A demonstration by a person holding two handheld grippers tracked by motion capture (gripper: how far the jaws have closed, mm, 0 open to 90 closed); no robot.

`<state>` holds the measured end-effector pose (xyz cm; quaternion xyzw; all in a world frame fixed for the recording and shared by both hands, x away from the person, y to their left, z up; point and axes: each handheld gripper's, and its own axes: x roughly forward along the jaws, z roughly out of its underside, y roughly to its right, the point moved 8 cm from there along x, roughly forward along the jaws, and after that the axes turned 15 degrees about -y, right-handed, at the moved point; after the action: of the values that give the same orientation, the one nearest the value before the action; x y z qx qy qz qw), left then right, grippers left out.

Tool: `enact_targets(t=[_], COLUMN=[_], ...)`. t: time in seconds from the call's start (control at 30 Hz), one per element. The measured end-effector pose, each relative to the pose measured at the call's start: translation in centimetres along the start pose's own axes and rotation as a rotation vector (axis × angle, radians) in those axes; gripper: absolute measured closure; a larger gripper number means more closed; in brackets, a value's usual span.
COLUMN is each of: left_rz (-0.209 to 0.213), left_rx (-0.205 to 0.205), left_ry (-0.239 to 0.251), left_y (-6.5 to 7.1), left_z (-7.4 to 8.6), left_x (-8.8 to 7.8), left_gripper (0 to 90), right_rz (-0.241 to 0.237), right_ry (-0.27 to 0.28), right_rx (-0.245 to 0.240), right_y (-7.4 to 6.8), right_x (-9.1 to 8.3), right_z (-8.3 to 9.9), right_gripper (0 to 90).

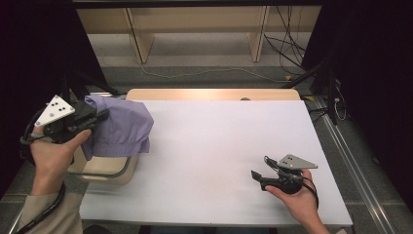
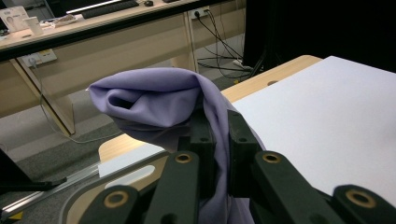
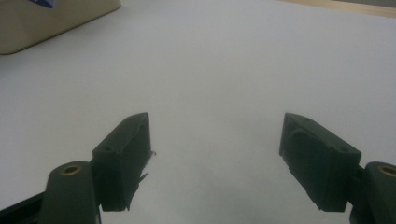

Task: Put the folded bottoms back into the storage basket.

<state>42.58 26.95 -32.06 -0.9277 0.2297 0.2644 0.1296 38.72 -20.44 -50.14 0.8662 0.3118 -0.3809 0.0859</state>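
Note:
A lilac cloth (image 1: 121, 127) hangs bunched over the beige basket (image 1: 104, 171) at the table's left edge. My left gripper (image 1: 101, 116) is shut on a fold of that cloth (image 2: 154, 100), which passes between the two black jaws and drapes down past them. The left gripper (image 2: 219, 140) holds the fabric raised above the basket rim. Near the table's front right, my right gripper (image 1: 259, 168) rests low over the white tabletop, pointing left. In the right gripper view the right gripper (image 3: 215, 154) stands open, with bare white surface between its jaws.
The white table surface (image 1: 224, 146) stretches between the two hands. A wooden strip (image 1: 214, 94) edges the far side. A corner of the beige basket (image 3: 51, 18) appears far off. Cables (image 1: 287, 48) lie on the floor behind, and wooden desk legs (image 1: 139, 39) stand beyond.

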Motion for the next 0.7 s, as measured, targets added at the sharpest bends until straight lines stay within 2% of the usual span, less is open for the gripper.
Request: enact_targets(t=[0.7], left_rz=[-0.006], left_rx=[-0.010], left_ry=[-0.019], left_y=[-0.74], left_z=[0.36], left_x=[-0.42], left_gripper=[83.3], right_rz=[0.000], right_ry=[-0.001], right_rx=[-0.001], right_y=[0.00], right_x=[0.01], right_z=[0.01], right_gripper=[26.0])
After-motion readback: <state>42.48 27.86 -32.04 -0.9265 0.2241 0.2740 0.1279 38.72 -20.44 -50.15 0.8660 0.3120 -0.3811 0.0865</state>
